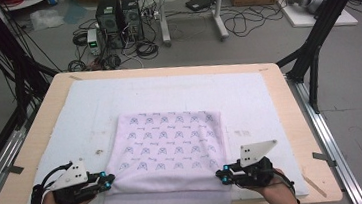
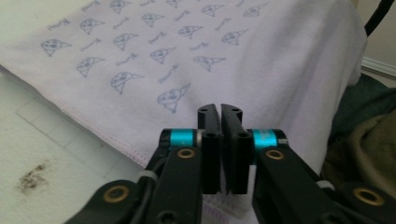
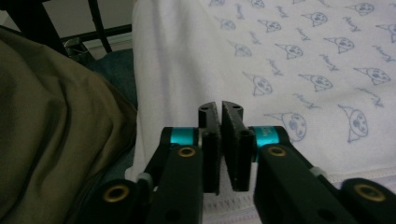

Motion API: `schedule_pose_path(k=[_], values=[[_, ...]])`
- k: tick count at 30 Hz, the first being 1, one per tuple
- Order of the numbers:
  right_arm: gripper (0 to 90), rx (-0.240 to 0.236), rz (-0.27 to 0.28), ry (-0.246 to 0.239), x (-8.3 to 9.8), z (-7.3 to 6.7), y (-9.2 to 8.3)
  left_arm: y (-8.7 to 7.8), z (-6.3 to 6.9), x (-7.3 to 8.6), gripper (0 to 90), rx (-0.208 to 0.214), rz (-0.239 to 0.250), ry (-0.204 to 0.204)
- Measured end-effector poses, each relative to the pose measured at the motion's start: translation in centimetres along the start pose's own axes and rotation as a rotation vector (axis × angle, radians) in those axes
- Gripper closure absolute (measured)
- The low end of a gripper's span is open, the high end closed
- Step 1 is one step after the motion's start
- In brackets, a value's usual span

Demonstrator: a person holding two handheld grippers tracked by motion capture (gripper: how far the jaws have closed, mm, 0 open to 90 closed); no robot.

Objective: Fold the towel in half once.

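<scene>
Item: printed towel (image 1: 168, 146), pale lilac, lying at desk (image 1: 290, 106) centre on a white mat (image 1: 178, 92), near edge draped over the 6 o'clock rim.

Left hand-held gripper (image 1: 110, 179), at 7 o'clock: jaws clenched on the towel's left hem.

Right hand-held gripper (image 1: 220, 174), at 5 o'clock: jaws clenched on the right hem.

Risk, judged: both bites are thin, edge-only pinches; uneven lifting could slip one corner free, skewing any fold, or drag the mat.
</scene>
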State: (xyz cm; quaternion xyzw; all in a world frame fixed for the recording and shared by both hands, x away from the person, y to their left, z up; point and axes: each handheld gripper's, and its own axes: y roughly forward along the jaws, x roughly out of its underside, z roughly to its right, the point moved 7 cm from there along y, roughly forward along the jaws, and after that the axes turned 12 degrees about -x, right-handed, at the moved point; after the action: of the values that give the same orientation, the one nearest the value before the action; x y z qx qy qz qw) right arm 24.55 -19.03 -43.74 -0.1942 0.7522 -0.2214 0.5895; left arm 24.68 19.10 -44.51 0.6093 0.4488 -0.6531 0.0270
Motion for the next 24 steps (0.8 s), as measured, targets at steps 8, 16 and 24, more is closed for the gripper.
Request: schedule_pose_path(k=[8, 16, 24], values=[[63.8, 0.06, 0.034, 0.057, 0.3, 3.0, 0.1, 1.8, -1.4, -0.7, 60.5, -0.031, 0.002, -0.032], [52.3, 0.102, 0.032, 0.103, 0.5, 5.1, 0.5, 3.2, -2.5, -1.3, 56.0, -0.047, 0.004, -0.051], [45.1, 0.128, 0.0, 0.138, 0.2, 7.3, 1.2, 4.0, -4.6, -2.2, 52.8, -0.095, -0.003, -0.073]])
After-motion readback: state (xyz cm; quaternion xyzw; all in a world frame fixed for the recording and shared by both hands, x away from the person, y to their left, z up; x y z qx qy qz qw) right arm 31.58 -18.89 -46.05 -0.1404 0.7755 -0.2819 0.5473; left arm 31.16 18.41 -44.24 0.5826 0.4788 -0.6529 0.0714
